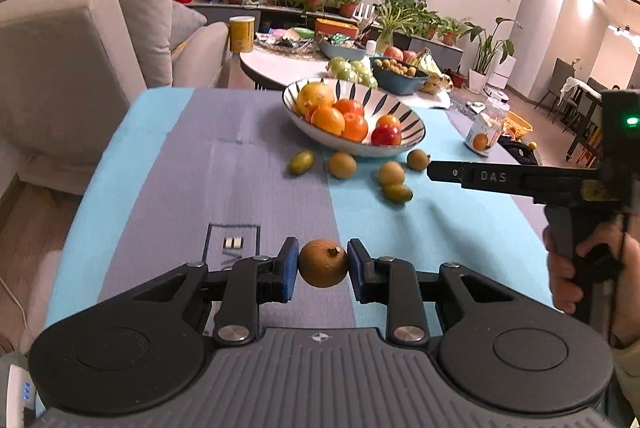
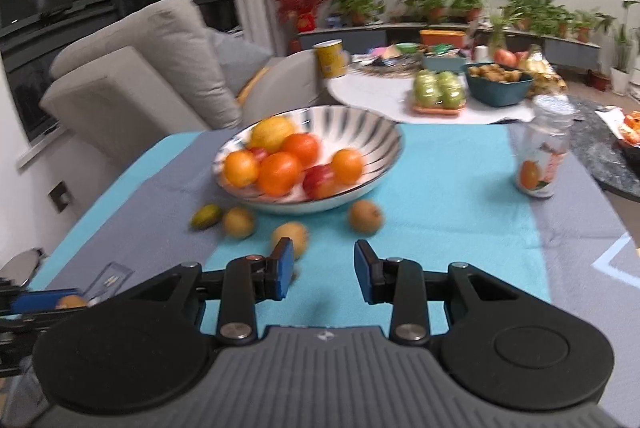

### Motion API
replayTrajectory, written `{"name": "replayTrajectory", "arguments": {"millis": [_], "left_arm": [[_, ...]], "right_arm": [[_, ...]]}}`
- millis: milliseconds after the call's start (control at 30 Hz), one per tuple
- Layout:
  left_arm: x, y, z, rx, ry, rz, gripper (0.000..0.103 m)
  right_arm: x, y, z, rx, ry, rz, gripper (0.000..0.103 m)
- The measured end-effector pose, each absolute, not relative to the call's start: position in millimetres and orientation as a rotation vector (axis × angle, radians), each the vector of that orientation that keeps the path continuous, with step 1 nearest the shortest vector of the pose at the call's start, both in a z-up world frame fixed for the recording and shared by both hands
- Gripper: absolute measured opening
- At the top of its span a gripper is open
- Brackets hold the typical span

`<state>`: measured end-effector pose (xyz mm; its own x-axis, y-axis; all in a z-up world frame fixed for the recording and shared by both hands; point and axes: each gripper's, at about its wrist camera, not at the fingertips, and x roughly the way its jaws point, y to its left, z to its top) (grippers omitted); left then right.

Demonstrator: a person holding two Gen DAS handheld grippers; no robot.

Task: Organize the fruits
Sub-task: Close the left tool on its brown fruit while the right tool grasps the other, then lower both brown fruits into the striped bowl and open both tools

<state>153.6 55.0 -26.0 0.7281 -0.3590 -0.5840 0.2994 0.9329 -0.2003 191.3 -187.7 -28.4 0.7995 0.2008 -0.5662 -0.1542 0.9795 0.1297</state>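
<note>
My left gripper (image 1: pixel 323 264) is shut on a small brown round fruit (image 1: pixel 323 262) and holds it above the blue and grey cloth. A striped bowl (image 1: pixel 414 121) with oranges and red fruits stands further ahead; it also shows in the right wrist view (image 2: pixel 384 135). Several small brown and green fruits (image 1: pixel 342 164) lie on the cloth in front of the bowl. My right gripper (image 2: pixel 324 270) is open and empty, above the cloth just short of the loose fruits (image 2: pixel 365 216). It shows from the side in the left wrist view (image 1: pixel 430 169).
A bottle with an orange label (image 2: pixel 544 155) stands on the cloth at the right. A white table (image 2: pixel 372 95) behind holds a yellow can, green fruit and a teal bowl. A beige sofa (image 2: pixel 132 67) stands at the left.
</note>
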Motion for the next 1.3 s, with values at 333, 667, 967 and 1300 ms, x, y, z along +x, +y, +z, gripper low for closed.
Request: {"name": "replayTrajectory", "arguments": {"millis": [333,667,967,1300], "left_arm": [[179,46,-11,-0.057,0.633,-0.392,0.025],[211,42,-4,-0.060,0.608,-0.420,0.025],[239,31,7,-0.035,0.572,-0.456,0.025],[260,17,4,-0.035,0.572,-0.484,0.025]], "right_arm": [[223,-196,-39,0.041,0.619,0.169,0.077],[239,-194,-52,0.031,0.642,0.183,0.077],[234,-201,-41,0.054,0.623,0.163,0.077],[233,-211,-25,0.039,0.562,0.120,0.077]]}}
